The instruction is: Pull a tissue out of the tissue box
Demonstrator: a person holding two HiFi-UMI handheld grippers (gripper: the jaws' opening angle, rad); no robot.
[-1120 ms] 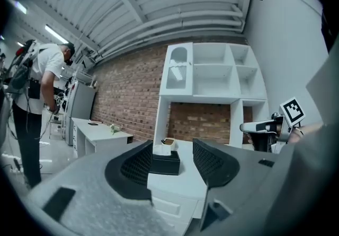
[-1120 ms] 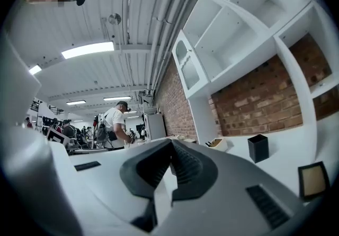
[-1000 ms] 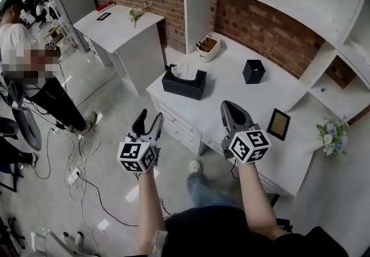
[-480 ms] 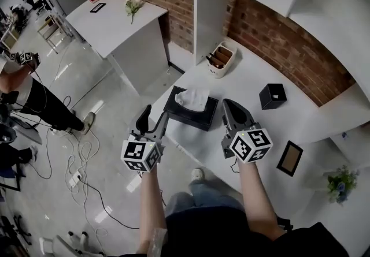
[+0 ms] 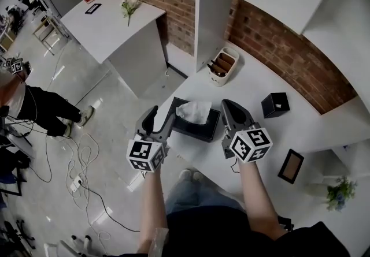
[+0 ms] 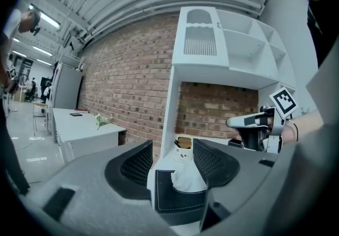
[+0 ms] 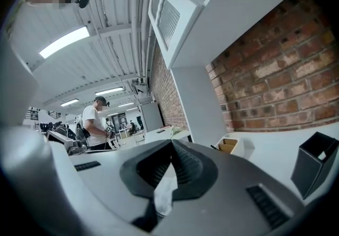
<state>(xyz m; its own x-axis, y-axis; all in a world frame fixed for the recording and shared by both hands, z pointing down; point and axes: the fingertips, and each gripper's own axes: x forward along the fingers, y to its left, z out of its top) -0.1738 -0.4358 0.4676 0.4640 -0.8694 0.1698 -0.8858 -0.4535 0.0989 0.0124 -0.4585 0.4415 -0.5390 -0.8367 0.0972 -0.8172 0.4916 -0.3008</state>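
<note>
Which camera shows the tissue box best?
The left gripper view: the tissue box sits close up between the open jaws, its tissue sticking up. The head view shows it small from above, partly behind the left gripper. The right gripper view shows only a white sliver, likely tissue.

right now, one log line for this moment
left gripper: open, aimed at tissue box | right gripper: shut, beside box | tissue: sticking up, ungripped

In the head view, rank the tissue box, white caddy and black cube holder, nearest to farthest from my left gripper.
1. Tissue box, right beside the left gripper.
2. White caddy, farther back.
3. Black cube holder, far over on the right.
</note>
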